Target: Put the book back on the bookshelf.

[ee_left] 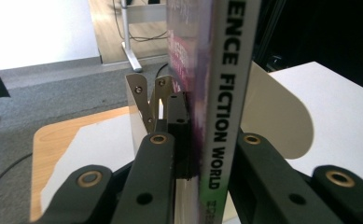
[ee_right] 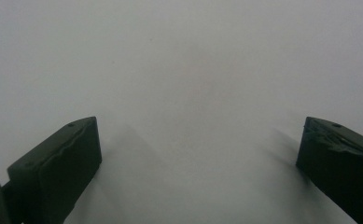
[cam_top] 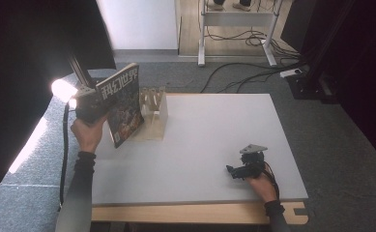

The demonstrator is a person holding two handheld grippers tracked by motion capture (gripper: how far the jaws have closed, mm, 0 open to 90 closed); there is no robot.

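High view, your left gripper (cam_top: 91, 107) clamps the magazine (cam_top: 122, 104) upright over the tabletop's (cam_top: 214, 140) far-left corner beside the wooden rack (cam_top: 154, 113), left gripper view, spine (ee_left: 226, 107) running vertically between your jaws, right gripper view, your right gripper (ee_right: 198, 168) gapes wide over bare tabletop.

The magazine (ee_left: 226, 93) runs off the top and bottom edges of the left gripper view, so its spine title reads only in part. It hides much of the wooden rack (ee_left: 144, 100) behind it. In the high view, the magazine's cover art (cam_top: 122, 108) is too small to make out.
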